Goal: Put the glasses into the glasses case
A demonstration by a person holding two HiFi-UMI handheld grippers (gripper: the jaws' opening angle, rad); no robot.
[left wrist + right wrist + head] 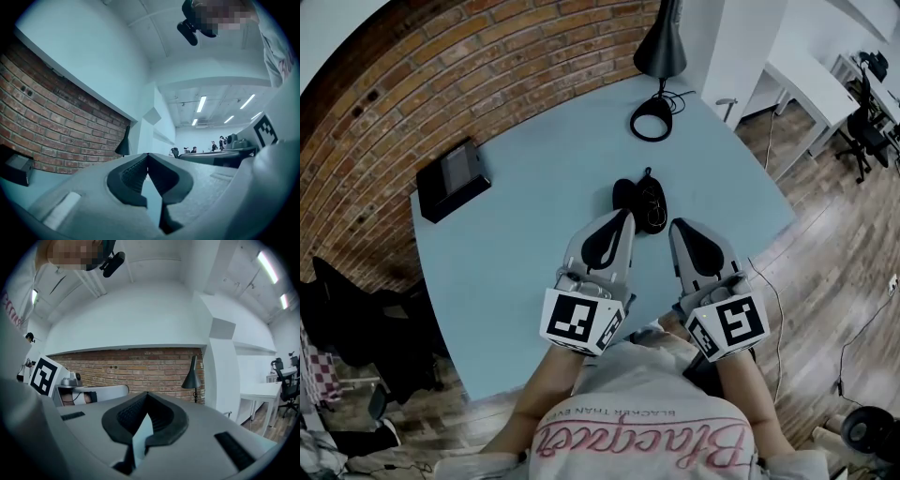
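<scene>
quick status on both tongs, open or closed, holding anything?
Left tongs: closed, holding nothing.
Right tongs: closed, holding nothing.

Bare bench [516, 253] runs wide along the left edge. A black box [453, 178] fills the far-left corner, a desk lamp's base [652, 119] the far edge, and the glasses case [639, 204] mid-bench.

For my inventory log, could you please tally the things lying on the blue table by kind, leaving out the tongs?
Glasses case: 1
Glasses: 1
Desk lamp: 1
Black box: 1
Total: 4
</scene>
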